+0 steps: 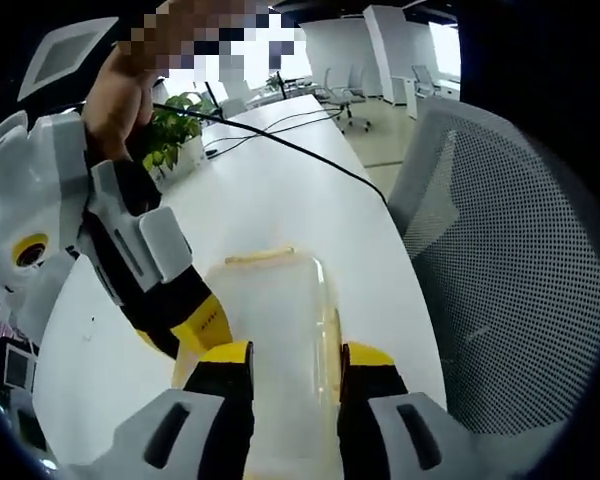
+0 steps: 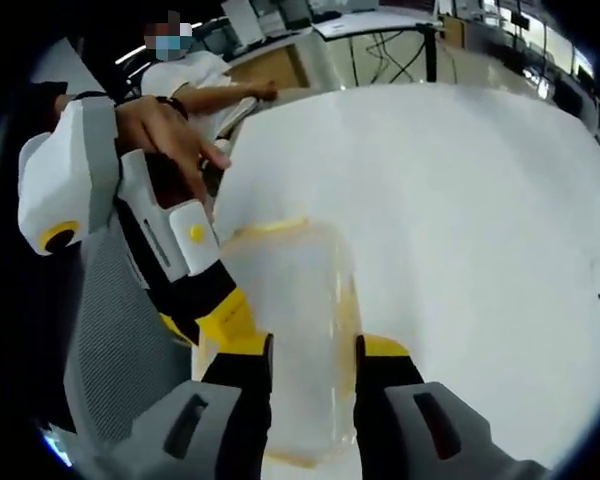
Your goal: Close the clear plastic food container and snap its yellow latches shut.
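Left gripper view: left gripper jaws apart, straddling near end of clear container, not clamped. Right gripper comes in from container's left side, yellow tip against its left edge; hand on it. Container lies on white table, yellow latch at far end. Black cable and plant beyond container, mesh chair right of it.

Right gripper view: right gripper jaws apart around same container, no clamp. Left gripper touching container's left edge.
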Demonstrator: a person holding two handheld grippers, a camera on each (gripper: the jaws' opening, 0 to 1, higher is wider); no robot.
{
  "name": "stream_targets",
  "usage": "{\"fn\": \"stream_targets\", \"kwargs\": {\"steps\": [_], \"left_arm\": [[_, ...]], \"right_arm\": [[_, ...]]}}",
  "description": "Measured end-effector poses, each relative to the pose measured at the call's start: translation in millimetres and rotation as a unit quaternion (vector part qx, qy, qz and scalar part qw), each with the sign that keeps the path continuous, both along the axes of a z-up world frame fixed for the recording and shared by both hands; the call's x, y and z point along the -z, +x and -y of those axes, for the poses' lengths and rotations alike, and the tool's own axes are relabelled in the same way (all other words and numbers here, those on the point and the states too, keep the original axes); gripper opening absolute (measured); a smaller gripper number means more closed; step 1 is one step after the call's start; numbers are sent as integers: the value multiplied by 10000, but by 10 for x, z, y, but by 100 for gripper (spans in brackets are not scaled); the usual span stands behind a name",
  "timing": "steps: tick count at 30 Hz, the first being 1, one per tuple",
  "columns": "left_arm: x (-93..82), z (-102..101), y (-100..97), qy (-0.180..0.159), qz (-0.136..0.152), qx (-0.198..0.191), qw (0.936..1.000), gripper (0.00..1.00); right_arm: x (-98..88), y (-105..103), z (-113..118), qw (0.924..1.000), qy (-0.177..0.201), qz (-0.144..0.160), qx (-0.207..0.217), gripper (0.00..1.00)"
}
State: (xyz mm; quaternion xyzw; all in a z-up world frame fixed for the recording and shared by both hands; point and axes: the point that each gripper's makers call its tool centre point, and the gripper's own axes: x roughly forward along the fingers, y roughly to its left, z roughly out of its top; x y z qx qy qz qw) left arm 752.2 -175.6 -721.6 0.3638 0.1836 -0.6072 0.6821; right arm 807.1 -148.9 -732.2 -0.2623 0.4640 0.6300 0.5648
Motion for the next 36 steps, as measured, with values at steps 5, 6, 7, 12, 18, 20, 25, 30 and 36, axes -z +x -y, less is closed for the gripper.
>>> {"fn": "stream_targets", "kwargs": {"steps": [5,6,7,12,18,20,25,30,36], "left_arm": [[-5,36,11,-26,179,36,9998,21],[-6,42,16,-37,185,54,9998,21],[-6,45,13,-38,190,59,9998,21],[-1,59,15,-59,216,88,9997,21],[14,82,-2,-69,402,106,9991,20],[12,80,-19,-41,497,95,9987,20],[15,75,-24,-54,601,134,9981,20],[-4,53,-64,-220,420,243,9986,23],[-3,36,-132,-104,386,332,9986,24]], "right_arm": [[-2,31,-18,9999,-6,31,152,28],[-7,35,-19,9999,-21,27,160,28],[-5,31,-18,9999,-31,27,155,28],[-4,50,-24,9998,-160,24,149,27],[-6,56,-20,9996,-166,36,241,27],[-6,51,-26,9995,-176,68,245,27],[-8,63,-21,9995,-168,68,253,28],[-12,48,-18,9998,-86,-17,184,29],[-16,13,-42,9999,-10,-18,139,30]]}}
